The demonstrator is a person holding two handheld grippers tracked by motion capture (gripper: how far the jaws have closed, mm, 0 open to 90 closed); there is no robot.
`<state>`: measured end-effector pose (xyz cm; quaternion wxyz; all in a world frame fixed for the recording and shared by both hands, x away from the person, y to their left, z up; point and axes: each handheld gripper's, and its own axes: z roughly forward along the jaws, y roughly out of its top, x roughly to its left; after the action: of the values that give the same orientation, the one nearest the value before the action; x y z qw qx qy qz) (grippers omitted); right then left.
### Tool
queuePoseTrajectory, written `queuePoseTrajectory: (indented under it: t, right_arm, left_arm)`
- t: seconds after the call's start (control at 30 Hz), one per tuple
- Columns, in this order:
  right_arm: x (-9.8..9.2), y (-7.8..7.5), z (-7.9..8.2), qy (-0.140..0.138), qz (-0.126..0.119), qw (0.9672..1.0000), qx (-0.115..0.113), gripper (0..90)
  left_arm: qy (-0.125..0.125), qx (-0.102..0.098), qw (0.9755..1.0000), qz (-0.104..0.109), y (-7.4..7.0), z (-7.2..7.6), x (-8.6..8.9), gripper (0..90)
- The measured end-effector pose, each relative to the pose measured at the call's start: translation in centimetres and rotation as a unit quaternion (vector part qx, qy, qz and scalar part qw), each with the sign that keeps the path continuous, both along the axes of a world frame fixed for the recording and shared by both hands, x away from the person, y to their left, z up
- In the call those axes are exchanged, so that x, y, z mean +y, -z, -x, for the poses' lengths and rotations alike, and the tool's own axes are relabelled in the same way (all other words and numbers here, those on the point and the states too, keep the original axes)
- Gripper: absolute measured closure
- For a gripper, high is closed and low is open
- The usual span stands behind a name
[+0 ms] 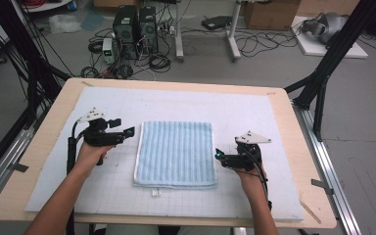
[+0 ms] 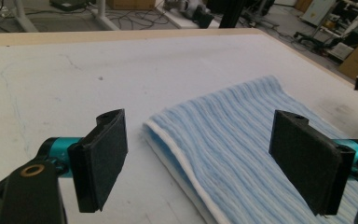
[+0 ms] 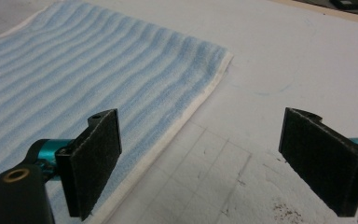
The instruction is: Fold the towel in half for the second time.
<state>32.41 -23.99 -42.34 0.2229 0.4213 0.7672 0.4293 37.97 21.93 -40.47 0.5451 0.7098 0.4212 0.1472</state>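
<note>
The left tool (image 1: 127, 127) is held in the person's left hand (image 1: 92, 152), with its jaws spread wide and nothing between the pads. In the left gripper view its two black pads (image 2: 103, 158) stand well apart above the surface, one over bare white mat and the other over the striped cloth, so the near left edge of the folded towel (image 2: 242, 154) lies between them without being touched. In the high view this tool sits just beside the towel's upper left corner, pointing toward it.

The right tool (image 1: 219, 155) is held in the right hand (image 1: 248, 177), and its jaws are also spread, empty. In the right gripper view one pad (image 3: 98, 158) hangs over the towel's white hem and the other over the gridded mat, with the towel's corner lying ahead of them. In the high view this tool is just beside the towel's right edge, toward its lower half.

The towel (image 1: 176, 152) is light blue with fine stripes and a white border, folded into a rectangle and lying flat near the middle of the white mat (image 1: 254, 112). A small white tag (image 1: 155, 192) pokes out at its near edge. The mat covers most of the pale wooden worktop (image 1: 49, 142). Beyond the worktop, computer towers (image 1: 136, 27) and loose cables stand on the grey floor.
</note>
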Motion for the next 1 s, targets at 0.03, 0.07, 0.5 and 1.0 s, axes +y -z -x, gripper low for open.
queuePoseTrajectory:
  t: [0.03,0.07,0.5,1.0]
  right_arm:
    - [0.0,0.0,0.0,0.000,0.001,1.0000,0.000,12.3]
    - [0.0,0.1,0.0,-0.001,0.000,1.0000,0.002,12.3]
    - [0.3,0.3,0.0,-0.004,-0.002,0.9999,0.010,12.3]
    - [0.4,0.6,-0.1,-0.005,-0.001,0.9999,0.016,12.3]
  left_arm:
    - [-0.004,0.000,1.0000,-0.006,-0.1,-0.4,-0.2,20.0]
    - [-0.005,0.001,0.9999,-0.009,-0.1,-0.7,-0.4,20.4]
    - [-0.023,0.047,0.9955,-0.079,3.1,-5.8,-2.9,34.4]
    - [-0.007,0.042,0.9854,-0.165,4.6,-6.5,-5.3,49.5]
